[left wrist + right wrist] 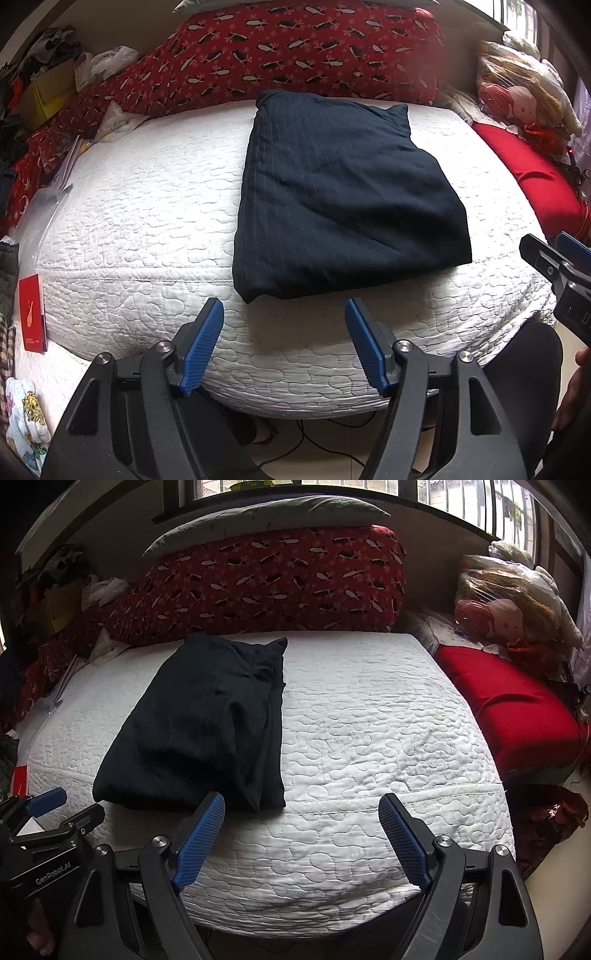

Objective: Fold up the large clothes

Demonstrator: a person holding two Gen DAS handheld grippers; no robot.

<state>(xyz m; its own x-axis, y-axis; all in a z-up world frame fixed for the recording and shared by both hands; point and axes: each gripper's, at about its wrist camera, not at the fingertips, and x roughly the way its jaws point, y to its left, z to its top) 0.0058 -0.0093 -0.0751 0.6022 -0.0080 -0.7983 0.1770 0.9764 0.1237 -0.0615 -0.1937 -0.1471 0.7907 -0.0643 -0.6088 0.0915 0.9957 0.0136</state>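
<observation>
A dark navy pinstriped garment (340, 195) lies folded into a rough rectangle on the white quilted mattress (140, 206). It also shows in the right wrist view (207, 723), left of centre on the mattress (369, 716). My left gripper (284, 314) is open and empty, held just off the mattress's front edge, a little short of the garment's near corner. My right gripper (301, 808) is open and empty, near the front edge, to the right of the garment. Each gripper shows at the edge of the other's view: the right one (554, 254), the left one (62, 808).
A red patterned pillow (266, 583) lies along the back of the bed. A plain red cushion (506, 709) and bagged soft toys (506, 602) sit at the right. Clutter, boxes and papers (44, 92) crowd the left side. A red booklet (33, 314) lies at the left front.
</observation>
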